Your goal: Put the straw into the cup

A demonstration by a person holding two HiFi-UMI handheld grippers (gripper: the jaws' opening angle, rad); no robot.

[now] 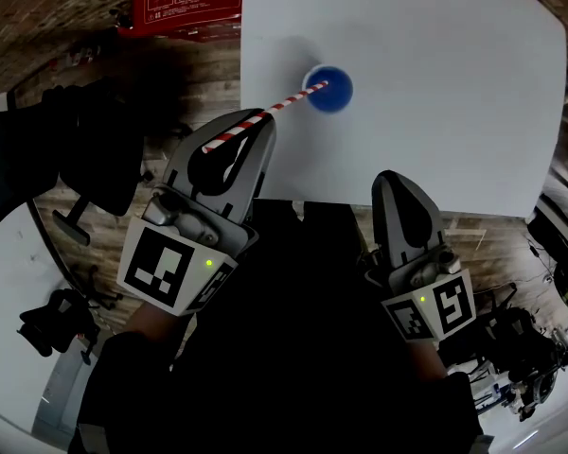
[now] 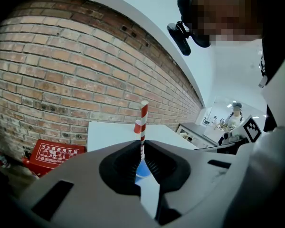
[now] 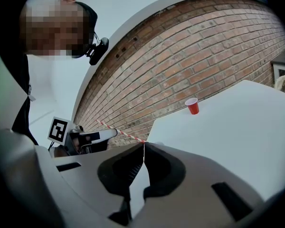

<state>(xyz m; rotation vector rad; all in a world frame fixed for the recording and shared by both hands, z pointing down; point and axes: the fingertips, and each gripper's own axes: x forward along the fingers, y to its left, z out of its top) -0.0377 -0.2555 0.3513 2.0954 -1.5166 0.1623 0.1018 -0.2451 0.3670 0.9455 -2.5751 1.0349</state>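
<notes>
L gripper point(image 1: 256, 121) clamped on red-white striped straw point(image 1: 265, 114); straw slants up-right, far tip over mouth of blue cup point(image 1: 328, 90) on white table point(image 1: 435, 93); R gripper point(image 1: 390, 180) jaws pressed together w/ nothing between, at table's near edge; red cup point(image 3: 192, 106) at far side, well apart.

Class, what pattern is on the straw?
The straw has red and white spiral stripes, clearest in the head view.
</notes>
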